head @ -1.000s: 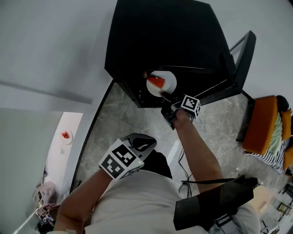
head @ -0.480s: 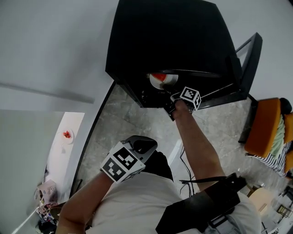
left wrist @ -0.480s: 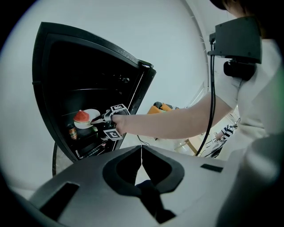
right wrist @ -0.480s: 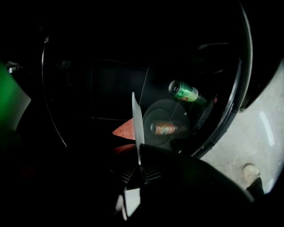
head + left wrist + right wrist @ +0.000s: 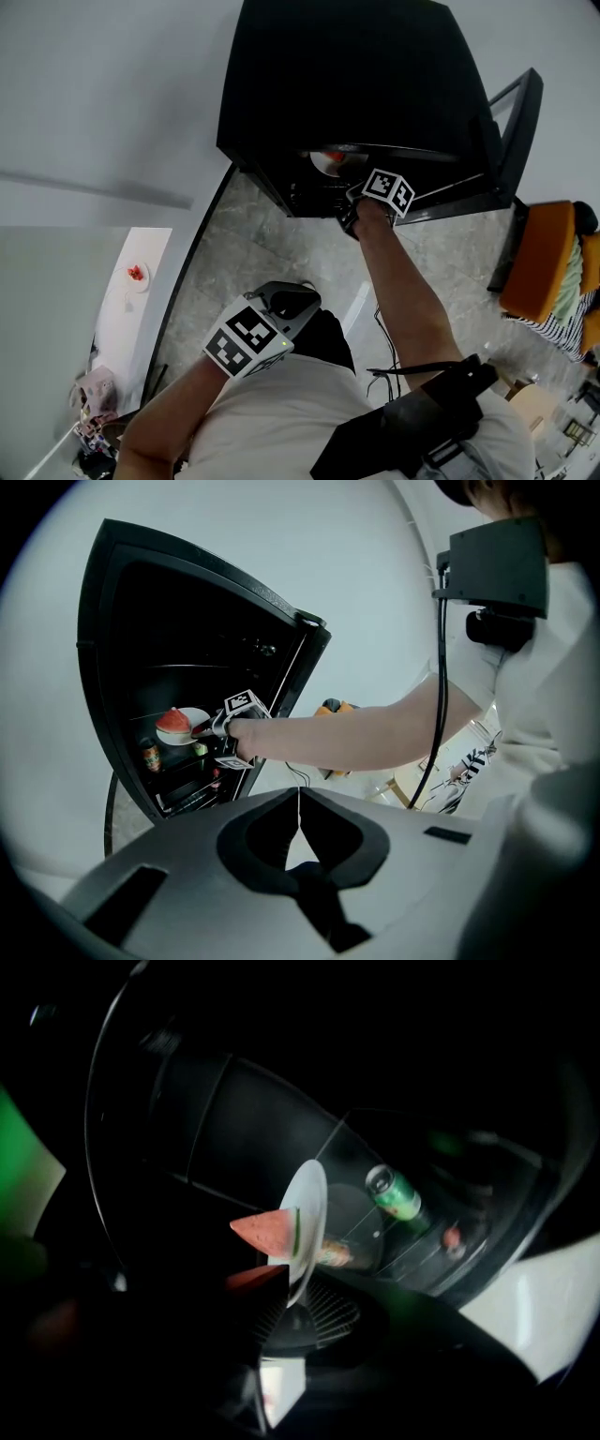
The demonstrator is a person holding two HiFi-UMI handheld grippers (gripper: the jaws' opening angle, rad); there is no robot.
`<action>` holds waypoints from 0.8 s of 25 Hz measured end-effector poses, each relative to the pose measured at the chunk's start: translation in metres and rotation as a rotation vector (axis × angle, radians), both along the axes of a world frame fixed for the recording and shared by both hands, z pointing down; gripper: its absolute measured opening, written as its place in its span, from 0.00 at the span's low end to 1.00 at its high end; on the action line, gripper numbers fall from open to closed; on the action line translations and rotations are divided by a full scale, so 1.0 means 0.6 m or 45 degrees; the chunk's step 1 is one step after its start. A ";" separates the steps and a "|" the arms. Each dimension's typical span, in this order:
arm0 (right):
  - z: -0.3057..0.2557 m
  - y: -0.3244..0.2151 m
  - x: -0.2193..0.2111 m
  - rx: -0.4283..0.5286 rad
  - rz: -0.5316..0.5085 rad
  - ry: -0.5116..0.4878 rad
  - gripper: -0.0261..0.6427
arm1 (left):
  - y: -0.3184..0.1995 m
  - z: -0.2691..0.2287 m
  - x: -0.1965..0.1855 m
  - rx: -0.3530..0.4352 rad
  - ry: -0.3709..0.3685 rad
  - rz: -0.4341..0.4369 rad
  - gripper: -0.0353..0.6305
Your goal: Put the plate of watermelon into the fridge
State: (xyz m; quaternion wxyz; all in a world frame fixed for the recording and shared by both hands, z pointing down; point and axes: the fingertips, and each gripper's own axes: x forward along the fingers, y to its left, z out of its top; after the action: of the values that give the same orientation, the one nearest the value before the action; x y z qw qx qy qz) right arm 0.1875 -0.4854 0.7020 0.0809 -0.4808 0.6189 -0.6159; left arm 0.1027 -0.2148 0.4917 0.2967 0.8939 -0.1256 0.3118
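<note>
The white plate point(image 5: 307, 1227) carries a red watermelon wedge point(image 5: 265, 1233) and is inside the black fridge point(image 5: 347, 84), over a glass shelf. In the head view only a sliver of the plate point(image 5: 330, 161) shows under the fridge's top edge. My right gripper point(image 5: 287, 1299) reaches into the fridge with the plate's near rim between its jaws. The jaws are opening, and the ridged pad stands a little off the rim. The left gripper view shows the plate point(image 5: 190, 727) with the right gripper point(image 5: 202, 729) at its rim. My left gripper point(image 5: 299, 803) is shut and empty, held back near the person's body.
The fridge door point(image 5: 511, 131) stands open to the right. A green can point(image 5: 397, 1195) lies on the shelf beyond the plate, and small bottles point(image 5: 150, 755) stand on a lower shelf. An orange chair point(image 5: 539, 258) is at the right. A white table point(image 5: 127, 309) with another plate is at the left.
The right gripper has pushed the plate deeper into the fridge, so most of it is now hidden under the fridge top. The left gripper has hardly moved.
</note>
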 end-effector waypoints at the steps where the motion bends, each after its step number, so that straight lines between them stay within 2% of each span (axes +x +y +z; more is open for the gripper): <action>1: 0.001 0.000 0.002 0.009 -0.035 0.064 0.12 | 0.001 -0.001 0.000 -0.002 0.010 -0.002 0.07; 5: 0.006 -0.001 0.009 0.029 -0.176 0.328 0.19 | 0.001 0.000 -0.003 -0.004 0.020 -0.009 0.07; 8: 0.008 -0.003 0.015 0.038 -0.246 0.479 0.23 | 0.002 0.003 -0.005 -0.002 0.013 -0.006 0.07; 14: 0.009 -0.003 0.024 0.024 -0.332 0.696 0.29 | -0.001 0.002 -0.008 0.000 0.012 -0.002 0.07; 20: 0.011 0.001 0.038 -0.010 -0.350 0.805 0.35 | 0.000 0.000 -0.012 0.004 0.017 0.003 0.07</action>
State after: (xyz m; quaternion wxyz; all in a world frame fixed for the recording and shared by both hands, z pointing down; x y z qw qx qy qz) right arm 0.2106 -0.4847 0.7088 -0.2005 -0.5601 0.6701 -0.4439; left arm 0.0956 -0.2147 0.4914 0.2958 0.8965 -0.1230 0.3060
